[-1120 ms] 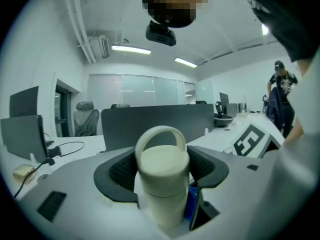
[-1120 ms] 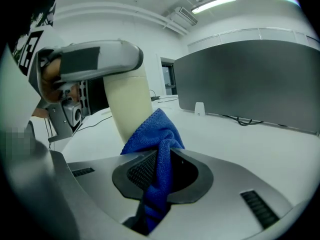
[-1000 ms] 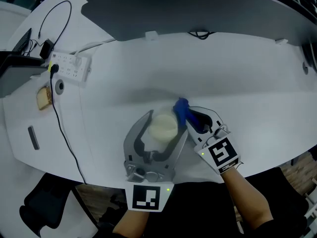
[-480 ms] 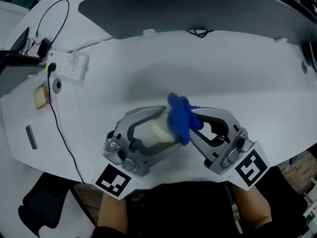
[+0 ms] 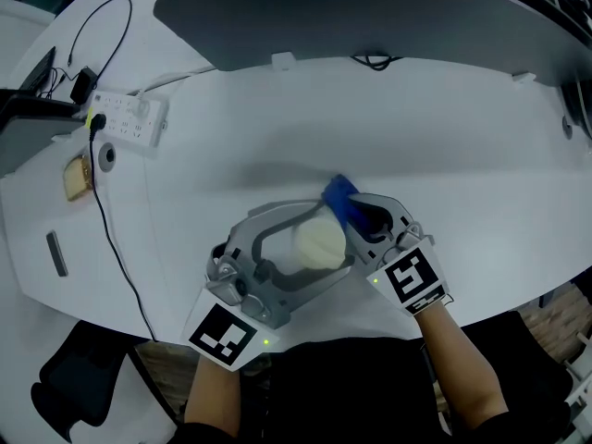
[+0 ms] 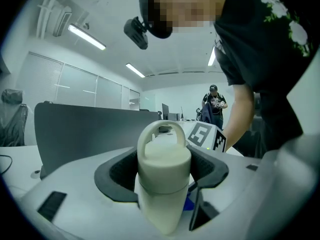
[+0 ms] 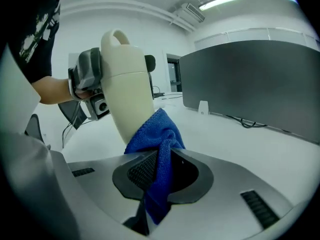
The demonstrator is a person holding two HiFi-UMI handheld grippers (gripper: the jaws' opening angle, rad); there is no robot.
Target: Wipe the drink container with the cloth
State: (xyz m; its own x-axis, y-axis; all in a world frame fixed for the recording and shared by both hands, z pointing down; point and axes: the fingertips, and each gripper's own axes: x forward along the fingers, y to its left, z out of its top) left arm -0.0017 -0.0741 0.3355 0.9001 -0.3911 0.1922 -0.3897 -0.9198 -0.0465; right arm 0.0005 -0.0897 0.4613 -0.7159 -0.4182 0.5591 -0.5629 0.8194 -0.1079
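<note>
The left gripper (image 5: 338,237) is clamped round the cream drink container (image 5: 316,241), holding it tilted over the near edge of the white table (image 5: 416,137). The right gripper (image 5: 365,218) has its jaws pinched on a blue cloth (image 5: 340,195), pressed against the container's right side.

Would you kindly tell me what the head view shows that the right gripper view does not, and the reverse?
Only the head view shows the power strip and the marker cube on the right gripper. Only the right gripper view shows the ceiling light and the pads clamping the blue cloth. Both show the cream bottle, the cloth against it, and the dark partition.
</note>
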